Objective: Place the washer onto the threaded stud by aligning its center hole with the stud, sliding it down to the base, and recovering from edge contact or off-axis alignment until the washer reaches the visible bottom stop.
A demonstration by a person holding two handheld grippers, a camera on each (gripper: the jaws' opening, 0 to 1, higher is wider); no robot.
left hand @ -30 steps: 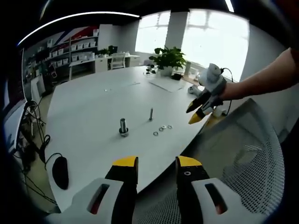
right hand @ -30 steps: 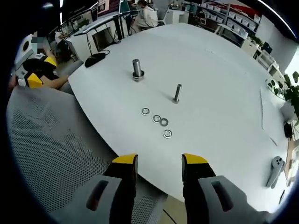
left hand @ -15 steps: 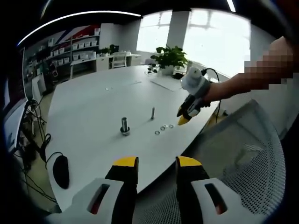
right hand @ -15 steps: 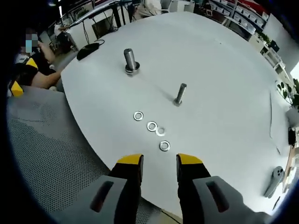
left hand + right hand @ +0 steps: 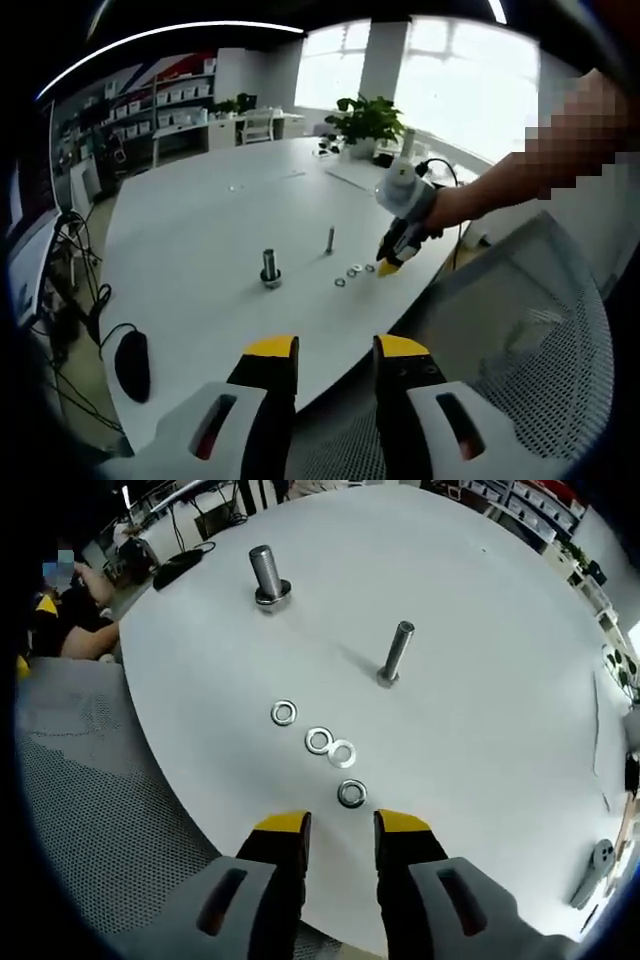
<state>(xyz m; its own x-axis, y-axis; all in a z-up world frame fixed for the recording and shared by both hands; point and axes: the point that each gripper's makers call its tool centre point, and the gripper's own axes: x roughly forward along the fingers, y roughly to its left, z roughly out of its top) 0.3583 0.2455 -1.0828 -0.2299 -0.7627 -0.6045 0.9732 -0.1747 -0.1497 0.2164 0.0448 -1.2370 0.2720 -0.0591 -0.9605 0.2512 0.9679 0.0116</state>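
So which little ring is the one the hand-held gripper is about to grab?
Look at the big white table near its rounded edge, where four small metal rings lie in a loose line in front of the thin bolt. It is the ring at the end of that line, alone and closest to the right hand-held gripper.

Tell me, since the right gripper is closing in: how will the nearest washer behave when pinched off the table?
The nearest washer lies flat on the smooth white table, so it will likely slide rather than lift. It looks thin and rigid, giving the right gripper little edge. Once tipped up, it could roll.
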